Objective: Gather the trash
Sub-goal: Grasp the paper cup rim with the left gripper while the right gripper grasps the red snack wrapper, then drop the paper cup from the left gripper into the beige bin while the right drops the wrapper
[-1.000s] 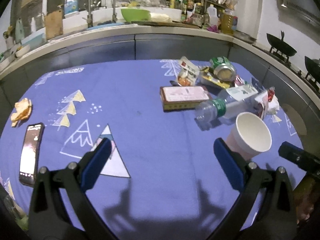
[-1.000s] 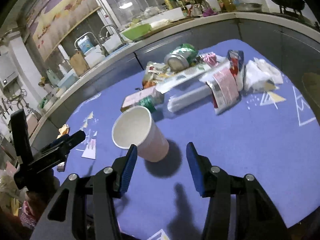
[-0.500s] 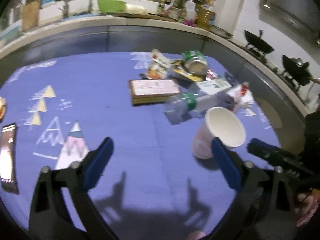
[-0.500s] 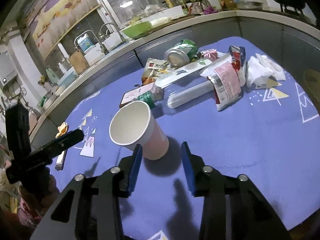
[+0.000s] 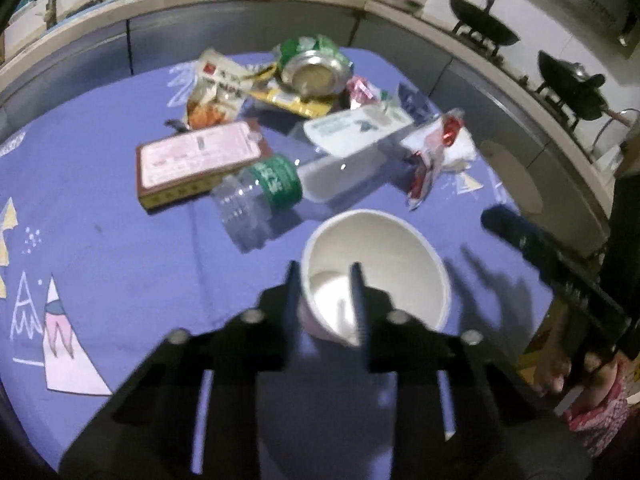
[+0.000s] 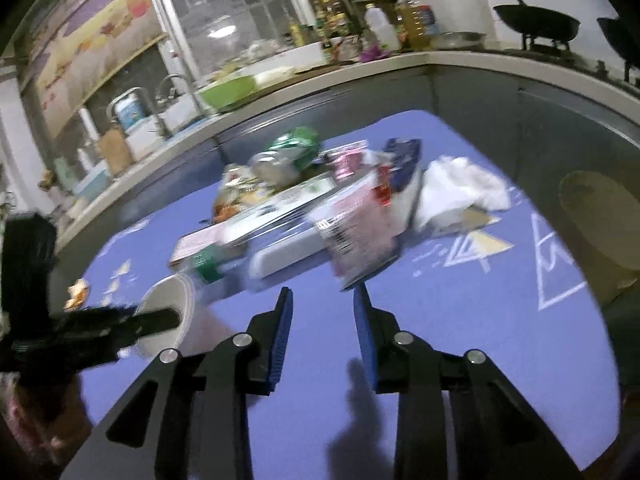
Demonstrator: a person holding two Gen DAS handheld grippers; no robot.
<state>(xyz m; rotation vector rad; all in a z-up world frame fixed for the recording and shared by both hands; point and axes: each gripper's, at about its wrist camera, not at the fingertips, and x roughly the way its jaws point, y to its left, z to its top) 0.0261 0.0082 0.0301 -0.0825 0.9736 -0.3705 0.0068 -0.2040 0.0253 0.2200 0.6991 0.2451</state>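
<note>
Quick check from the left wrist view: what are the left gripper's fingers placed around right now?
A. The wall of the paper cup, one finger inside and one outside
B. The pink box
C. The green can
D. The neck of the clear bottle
A: the left gripper, jaws closing, has one finger inside the paper cup and the other outside its wall; the clear bottle lies beyond, untouched.
</note>
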